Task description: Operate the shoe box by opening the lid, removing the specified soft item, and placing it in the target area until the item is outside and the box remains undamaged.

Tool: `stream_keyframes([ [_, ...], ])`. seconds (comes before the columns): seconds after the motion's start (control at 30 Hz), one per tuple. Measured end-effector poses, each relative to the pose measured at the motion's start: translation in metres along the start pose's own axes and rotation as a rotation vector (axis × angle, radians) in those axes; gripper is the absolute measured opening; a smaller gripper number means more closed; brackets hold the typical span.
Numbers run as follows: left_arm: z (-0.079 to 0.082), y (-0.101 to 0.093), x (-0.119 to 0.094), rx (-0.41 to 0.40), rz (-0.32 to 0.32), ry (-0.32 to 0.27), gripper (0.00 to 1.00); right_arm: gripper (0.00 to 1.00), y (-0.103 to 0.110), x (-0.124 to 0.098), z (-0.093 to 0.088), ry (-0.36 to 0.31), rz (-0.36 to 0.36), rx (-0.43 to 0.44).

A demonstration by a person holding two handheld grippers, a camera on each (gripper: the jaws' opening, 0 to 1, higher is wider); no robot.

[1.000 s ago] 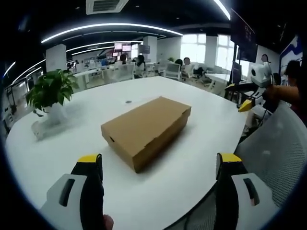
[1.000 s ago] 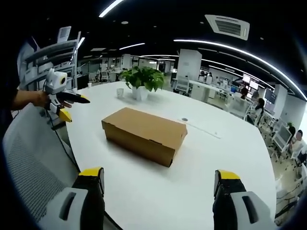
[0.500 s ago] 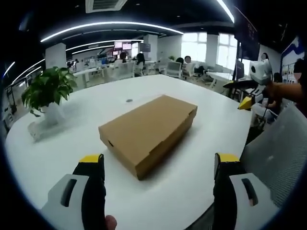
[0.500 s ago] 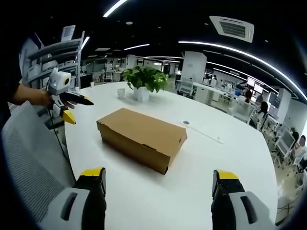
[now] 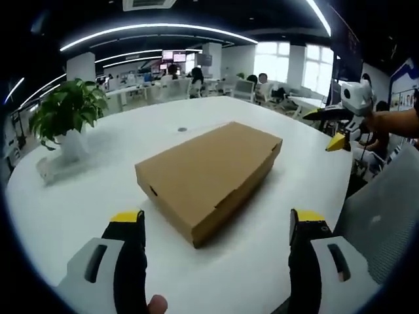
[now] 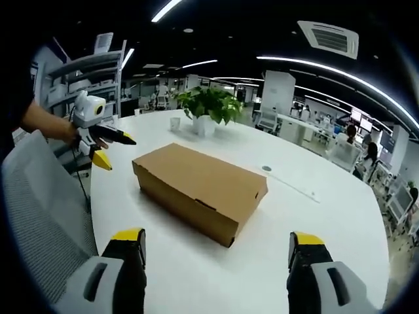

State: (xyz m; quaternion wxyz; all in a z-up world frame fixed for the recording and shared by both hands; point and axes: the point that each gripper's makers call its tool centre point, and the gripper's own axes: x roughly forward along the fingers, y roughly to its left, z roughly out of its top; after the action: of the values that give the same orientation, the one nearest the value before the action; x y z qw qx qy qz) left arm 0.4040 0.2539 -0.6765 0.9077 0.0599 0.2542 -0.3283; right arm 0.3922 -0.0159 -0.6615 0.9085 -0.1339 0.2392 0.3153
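Note:
A shut brown cardboard shoe box (image 5: 208, 171) (image 6: 200, 187) lies on the white table (image 5: 105, 196), its lid down. My left gripper (image 5: 213, 226) hangs open in front of the box's near corner, a short way off, nothing between its yellow-tipped fingers. In the right gripper view the same left gripper (image 6: 108, 147) is seen at the far left, held by a hand, beside the table edge. My right gripper (image 6: 209, 245) is open too, short of the box's end. It appears in the left gripper view at the far right (image 5: 330, 127).
A potted green plant (image 5: 64, 118) (image 6: 209, 108) stands at the far side of the table, with a small white cup (image 6: 174, 123) near it. A grey mesh chair back (image 5: 386, 222) (image 6: 39, 216) sits close by the table edge. Office desks and people fill the background.
Both cameras have moved closer to the box, which looks larger now. Both grippers stay open and the box has not moved.

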Motion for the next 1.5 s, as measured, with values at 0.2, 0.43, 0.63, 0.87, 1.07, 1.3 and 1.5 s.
stream_keyframes([
  [0.2, -0.003, 0.007, 0.005, -0.010, 0.017, 0.006, 0.86, 0.88, -0.001, 0.017, -0.006, 0.023, 0.025, -0.022],
  [0.43, -0.008, 0.013, 0.013, -0.013, 0.026, 0.027, 0.82, 0.84, -0.003, 0.035, -0.009, 0.036, 0.049, -0.038],
  [0.63, -0.012, 0.021, 0.024, -0.010, 0.044, 0.046, 0.78, 0.81, -0.006, 0.051, -0.014, 0.052, 0.062, -0.043],
  [0.87, -0.015, 0.027, 0.034, -0.022, 0.063, 0.049, 0.76, 0.74, -0.013, 0.069, -0.016, 0.051, 0.059, -0.046],
  [1.07, -0.016, 0.027, 0.045, -0.021, 0.058, 0.073, 0.75, 0.68, -0.019, 0.082, -0.017, 0.057, 0.058, -0.019],
  [1.3, -0.009, 0.034, 0.050, -0.044, 0.081, 0.068, 0.71, 0.62, -0.020, 0.090, -0.016, 0.055, 0.065, -0.008],
  [1.5, -0.017, 0.035, 0.052, -0.046, 0.085, 0.088, 0.70, 0.57, -0.019, 0.095, -0.010, 0.047, 0.072, -0.030],
])
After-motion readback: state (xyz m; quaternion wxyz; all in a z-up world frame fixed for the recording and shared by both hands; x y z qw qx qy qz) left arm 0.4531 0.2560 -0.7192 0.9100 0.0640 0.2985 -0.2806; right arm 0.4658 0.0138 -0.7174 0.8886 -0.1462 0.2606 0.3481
